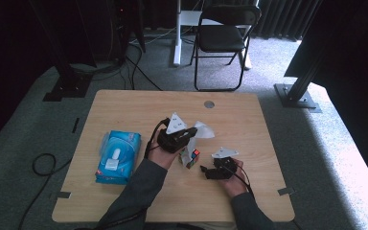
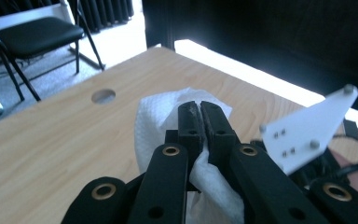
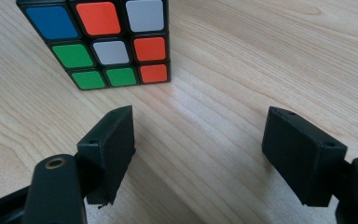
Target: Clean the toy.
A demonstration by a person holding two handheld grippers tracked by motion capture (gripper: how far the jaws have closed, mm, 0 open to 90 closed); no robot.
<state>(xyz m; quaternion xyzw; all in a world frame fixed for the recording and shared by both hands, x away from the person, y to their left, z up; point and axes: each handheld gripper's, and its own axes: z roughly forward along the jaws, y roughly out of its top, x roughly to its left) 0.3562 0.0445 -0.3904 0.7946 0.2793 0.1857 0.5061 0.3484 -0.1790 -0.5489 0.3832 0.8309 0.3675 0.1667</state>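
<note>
At the left of the high view a blue soft-plastic wipes pack (image 1: 118,156) lies flat on the pale wood-grain bench (image 1: 124,108); near the frame's centre the left claw (image 1: 191,132) is clenched on a white tissue (image 2: 156,116), thin, crinkled and limp, so it should weigh almost nothing yet tear if tugged, and is best pinched by a gathered fold. Right of it, just below the tissue, the puzzle cube (image 3: 103,42) stands on the bench, rigid with glossy stickered squares, probably slippery and best gripped across two opposite flat faces, while the right claw (image 3: 200,156) sits released just short of it, jaws wide apart.
</note>
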